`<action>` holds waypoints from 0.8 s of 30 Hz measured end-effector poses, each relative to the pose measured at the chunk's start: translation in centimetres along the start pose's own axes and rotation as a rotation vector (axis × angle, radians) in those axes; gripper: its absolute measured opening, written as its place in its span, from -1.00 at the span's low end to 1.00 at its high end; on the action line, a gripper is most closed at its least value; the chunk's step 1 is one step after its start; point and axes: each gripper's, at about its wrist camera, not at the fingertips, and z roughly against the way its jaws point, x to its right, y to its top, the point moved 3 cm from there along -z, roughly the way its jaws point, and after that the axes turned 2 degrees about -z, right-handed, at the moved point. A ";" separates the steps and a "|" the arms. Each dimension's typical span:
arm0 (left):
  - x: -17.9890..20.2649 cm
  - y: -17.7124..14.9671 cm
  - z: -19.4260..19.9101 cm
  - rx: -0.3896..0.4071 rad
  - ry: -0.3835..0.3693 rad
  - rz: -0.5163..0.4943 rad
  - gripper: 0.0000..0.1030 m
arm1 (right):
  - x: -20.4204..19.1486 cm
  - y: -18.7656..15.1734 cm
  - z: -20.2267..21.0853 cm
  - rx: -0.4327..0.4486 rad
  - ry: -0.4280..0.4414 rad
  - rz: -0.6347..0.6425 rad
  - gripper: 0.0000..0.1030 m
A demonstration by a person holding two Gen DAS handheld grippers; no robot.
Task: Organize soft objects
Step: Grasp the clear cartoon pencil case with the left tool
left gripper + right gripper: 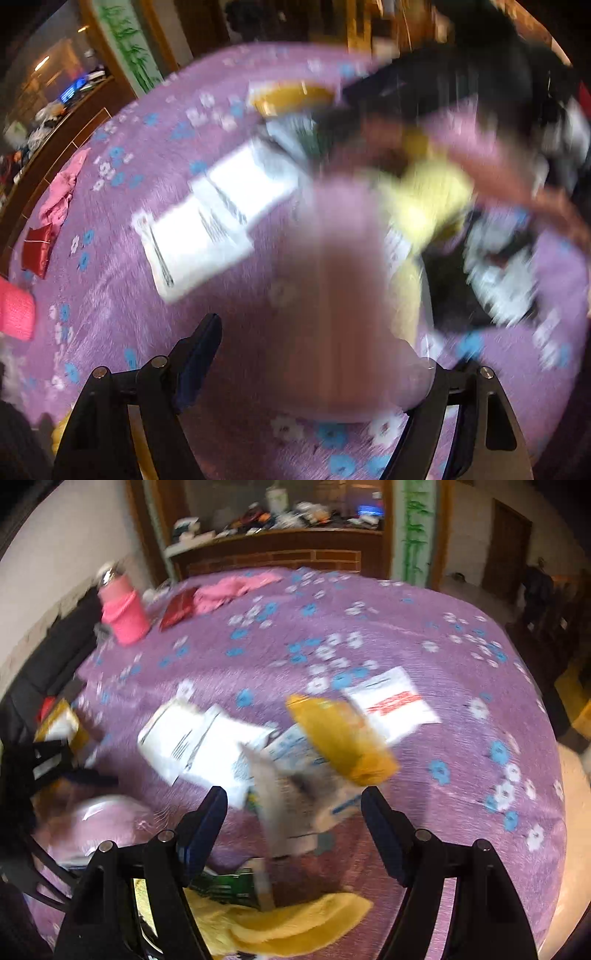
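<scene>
The left gripper (325, 369) stands wide over a purple bedspread (110, 295) printed with blue and white flowers; a blurred, clear plastic packet (343, 314) showing pinkish lies between its fingers, but the smear hides whether the pads touch it. Ahead of that gripper lie white printed sheets (218, 221) whose dark lines of print are too blurred to read, and to their right a pale yellow soft cloth (428, 195). Far to the gripper's left sit a pink garment (61, 192), a red pouch (38, 249) and a bright pink knitted piece (14, 310).

The right gripper (295, 805) is also wide, with nothing pressed between its pads. Just ahead of its fingertips lies a jumble of white paper packets (207, 746), one with blue print, none legible. Beyond them, an orange-yellow soft item (343, 738) rests partly over a white packet with red lettering (395, 701), unreadable. Close below the gripper lies a yellow fleecy cloth (295, 926) beside a green printed packet (225, 886). Far ahead to the left stands a pink bottle (123, 609).
</scene>
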 end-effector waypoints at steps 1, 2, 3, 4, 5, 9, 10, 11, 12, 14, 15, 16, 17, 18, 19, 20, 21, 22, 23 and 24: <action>0.4 -0.3 -0.7 -0.042 0.035 -0.029 0.62 | 0.7 0.1 0.3 0.011 -0.009 -0.020 0.43; 0.5 -0.2 -0.5 -0.020 0.041 -0.030 0.59 | 1.2 0.1 0.6 0.015 -0.011 -0.034 0.43; 0.4 0.0 -0.5 -0.016 0.028 -0.016 0.59 | 1.8 -0.1 0.8 0.018 -0.004 -0.053 0.43; 0.3 0.1 -0.5 -0.014 0.034 -0.008 0.59 | 2.1 -0.1 0.9 0.017 0.002 -0.066 0.43; 0.2 0.3 -0.6 -0.006 0.043 0.001 0.59 | 2.3 -0.2 0.9 0.014 0.010 -0.075 0.43; -0.6 1.0 -0.5 0.041 -0.001 0.085 0.58 | 2.7 -0.6 1.5 0.017 0.058 -0.092 0.43; -0.9 1.1 -0.4 0.050 -0.017 0.106 0.58 | 2.7 -0.5 1.8 0.027 0.060 -0.095 0.43; -1.1 1.1 -0.4 0.059 -0.030 0.129 0.55 | 2.9 -0.4 1.9 0.039 0.056 -0.097 0.43; -1.3 1.2 -0.3 0.069 -0.028 0.154 0.28 | 3.0 -0.2 2.1 0.049 0.050 -0.098 0.43; -1.5 1.3 -0.2 0.079 -0.032 0.192 0.07 | 3.2 0.1 2.1 0.050 0.048 -0.096 0.43; -1.5 1.3 0.0 0.089 -0.054 0.214 -0.04 | 3.2 0.1 2.1 0.048 0.050 -0.092 0.43; -1.6 1.3 0.3 0.107 -0.067 0.236 -0.08 | 2.9 0.1 2.0 0.046 0.057 -0.076 0.43; -1.5 1.4 0.7 0.118 -0.071 0.248 -0.15 | 2.6 0.1 2.0 0.048 0.063 -0.058 0.43; -1.4 1.4 1.1 0.133 -0.072 0.257 -0.16 | 2.1 0.0 2.0 0.050 0.067 -0.032 0.43; -1.3 1.5 1.3 0.139 -0.073 0.262 -0.16 | 1.4 0.0 1.9 0.047 0.071 0.008 0.43; -1.3 1.6 1.2 0.137 -0.073 0.262 -0.16 | 0.6 0.0 1.7 0.042 0.067 0.052 0.43; -1.0 1.7 1.1 0.129 -0.065 0.252 -0.16 | -0.1 0.0 1.4 0.037 0.059 0.092 0.43; -0.7 1.8 0.9 0.124 -0.049 0.241 -0.16 | -1.1 0.0 0.8 0.021 0.052 0.143 0.43; -0.5 1.9 0.7 0.121 -0.048 0.237 -0.16 | -1.7 0.0 0.4 0.009 0.045 0.169 0.41; -0.4 2.0 0.5 0.112 -0.051 0.239 -0.16 | -2.3 0.1 -0.3 -0.003 0.028 0.199 0.37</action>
